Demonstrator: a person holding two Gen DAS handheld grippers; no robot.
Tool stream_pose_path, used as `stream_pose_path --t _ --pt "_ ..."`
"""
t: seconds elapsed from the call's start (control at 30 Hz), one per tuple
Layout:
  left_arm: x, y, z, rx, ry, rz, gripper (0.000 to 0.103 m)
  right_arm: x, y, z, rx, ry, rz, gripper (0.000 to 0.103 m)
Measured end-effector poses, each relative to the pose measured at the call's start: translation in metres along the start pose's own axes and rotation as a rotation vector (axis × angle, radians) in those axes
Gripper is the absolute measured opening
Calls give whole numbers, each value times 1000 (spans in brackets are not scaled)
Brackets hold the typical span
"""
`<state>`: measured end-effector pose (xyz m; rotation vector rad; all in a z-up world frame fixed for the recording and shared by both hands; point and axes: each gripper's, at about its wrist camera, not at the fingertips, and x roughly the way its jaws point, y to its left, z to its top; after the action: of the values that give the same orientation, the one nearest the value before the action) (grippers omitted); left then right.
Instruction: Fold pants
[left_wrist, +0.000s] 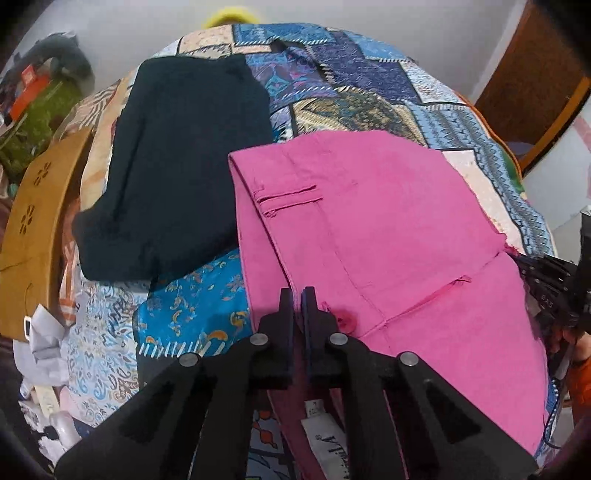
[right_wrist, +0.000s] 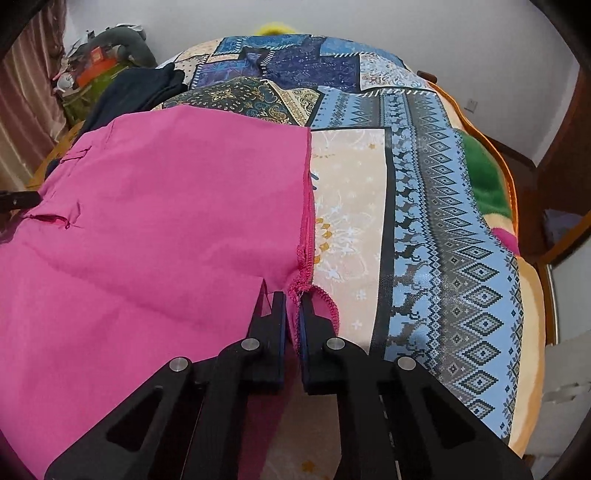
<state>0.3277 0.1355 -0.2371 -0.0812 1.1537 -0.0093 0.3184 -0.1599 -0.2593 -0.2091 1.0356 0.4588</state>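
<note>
With both tongs clenched on the pink pants (left_wrist: 369, 229) spread over the patchwork bed (right_wrist: 461, 221), left tongs (left_wrist: 297, 295) pinch the waistband by the button, right tongs (right_wrist: 293, 299) the hem edge. Light, floppy cloth: corners look like the best hold.

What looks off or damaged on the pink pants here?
The pink pants show a raw, fraying hem edge beside the right tongs, with loose stitching. A small puckered slit sits near the left side.
</note>
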Motion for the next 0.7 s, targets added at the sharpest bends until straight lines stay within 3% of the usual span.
stream_pose_path --t 0.17,0.23,0.33,0.4,0.43,0.5,0.7 --pt "-17 2 1 25 -33 22 15 -11 0 5 -2 -1 -23 12" --pt "-24 5 5 26 -59 40 32 -22 -3 9 -3 -28 -41 17" --pt "-33 12 15 15 -108 63 49 -40 -9 19 17 -84 -28 26" --pt "-35 16 24 1 -126 70 55 -53 -11 27 28 -133 -17 40" --pt "-36 19 30 -7 -137 76 57 -58 -12 32 32 -159 -13 48" --pt "-35 22 40 -7 -147 86 61 -63 -12 41 39 -189 -8 55" --pt "-9 27 62 6 -111 106 62 -44 -12 73 52 -194 45 55"
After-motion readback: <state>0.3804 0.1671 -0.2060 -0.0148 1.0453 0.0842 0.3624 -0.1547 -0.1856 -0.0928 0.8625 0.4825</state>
